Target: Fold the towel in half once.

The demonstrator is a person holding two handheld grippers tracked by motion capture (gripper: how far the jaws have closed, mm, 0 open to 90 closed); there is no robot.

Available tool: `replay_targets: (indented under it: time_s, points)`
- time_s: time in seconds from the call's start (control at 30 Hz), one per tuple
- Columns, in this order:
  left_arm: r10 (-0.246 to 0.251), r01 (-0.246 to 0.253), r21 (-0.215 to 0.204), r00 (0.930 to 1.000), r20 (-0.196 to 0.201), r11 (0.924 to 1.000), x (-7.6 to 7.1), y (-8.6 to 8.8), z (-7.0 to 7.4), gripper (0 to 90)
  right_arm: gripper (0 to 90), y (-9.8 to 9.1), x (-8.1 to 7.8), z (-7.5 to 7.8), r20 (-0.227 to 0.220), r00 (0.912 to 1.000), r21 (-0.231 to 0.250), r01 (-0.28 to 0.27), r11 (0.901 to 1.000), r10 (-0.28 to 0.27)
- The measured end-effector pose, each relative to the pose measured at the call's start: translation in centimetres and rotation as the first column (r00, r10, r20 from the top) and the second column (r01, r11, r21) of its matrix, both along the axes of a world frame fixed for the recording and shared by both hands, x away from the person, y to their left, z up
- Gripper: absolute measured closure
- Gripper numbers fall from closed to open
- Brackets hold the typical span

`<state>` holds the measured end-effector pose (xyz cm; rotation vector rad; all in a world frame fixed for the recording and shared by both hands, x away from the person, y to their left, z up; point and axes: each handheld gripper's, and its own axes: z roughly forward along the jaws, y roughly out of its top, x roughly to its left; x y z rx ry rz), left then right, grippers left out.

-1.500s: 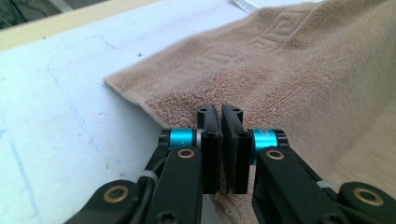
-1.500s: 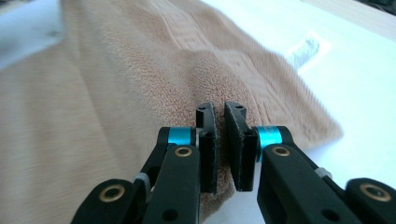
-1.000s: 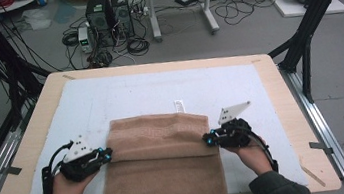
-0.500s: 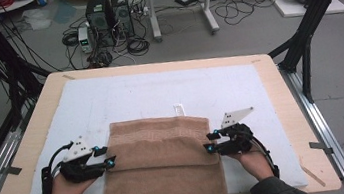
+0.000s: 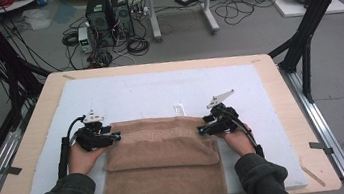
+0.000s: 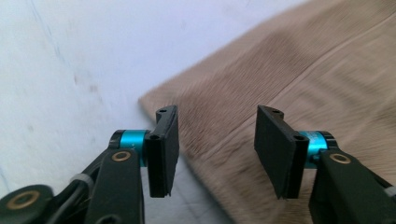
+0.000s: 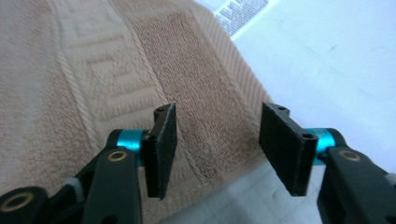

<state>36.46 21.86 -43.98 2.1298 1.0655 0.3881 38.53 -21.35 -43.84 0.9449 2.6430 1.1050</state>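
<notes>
Tan terry-cloth towel [image 5: 161, 166], folded over once, laid on white foam mat [image 5: 169, 90] atop light wooden counter [image 5: 280, 93]; near end draped over the counter's front edge, folded band across the far part. Long axis running from the person's side toward the far edge; fold line crosswise, between the two hands. Left gripper [image 5: 114, 136] placed at the towel's far left corner, right gripper [image 5: 201, 130] at the far right corner, each pointed inward along the fold, about equally close to its own corner. Left gripper view: jaws parted, having just been opening, corner of cloth lying below and ahead of the gap, pads [image 6: 164, 149] clear of the fabric as far as seen. Right gripper view: jaws likewise parted after just opening, woven border and hem of the towel beneath the gap, pads [image 7: 161, 149] not pressing on it. Small white printed label [image 5: 179, 109] lying on the mat just beyond the towel's far edge. Judged: corners released, fold set down; any next grasp dependent on the jaws closing over those same corners or shifting along the side edges.
</notes>
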Motion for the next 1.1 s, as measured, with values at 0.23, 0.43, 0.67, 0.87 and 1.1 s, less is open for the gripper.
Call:
replay_targets:
  time_s: [0.23,0.43,0.67,0.87,1.1]
  points:
    - [-0.029,0.029,-0.001,0.9994,0.02,0.9996,-0.5,-0.4,0.0,80.5,76.2,-0.2,-0.3,-0.4,0.044,0.9989,0.012,0.016,0.9998,-0.016]
    - [-0.04,0.04,-0.015,0.9991,0.01,0.9991,-0.6,0.0,0.3,84.1,85.4,-0.5,-0.1,-0.3,0.014,0.9998,0.042,-0.018,0.9989,0.017]
    - [-0.04,0.048,-0.102,0.9958,0.083,0.9937,-2.1,1.0,2.5,83.9,85.6,-0.9,-1.0,2.1,0.057,0.9968,0.095,-0.06,0.9936,0.055]
    - [-0.047,0.065,-0.154,0.9922,0.116,0.986,-4.4,1.7,4.5,82.4,85.4,-0.8,-2.6,5.8,0.112,0.987,0.104,-0.127,0.9864,0.115]
    - [-0.1,0.124,-0.162,0.9832,0.153,0.979,-8.6,2.0,5.5,83.9,85.4,-0.5,-6.5,7.6,0.168,0.9669,0.092,-0.209,0.9735,0.192]
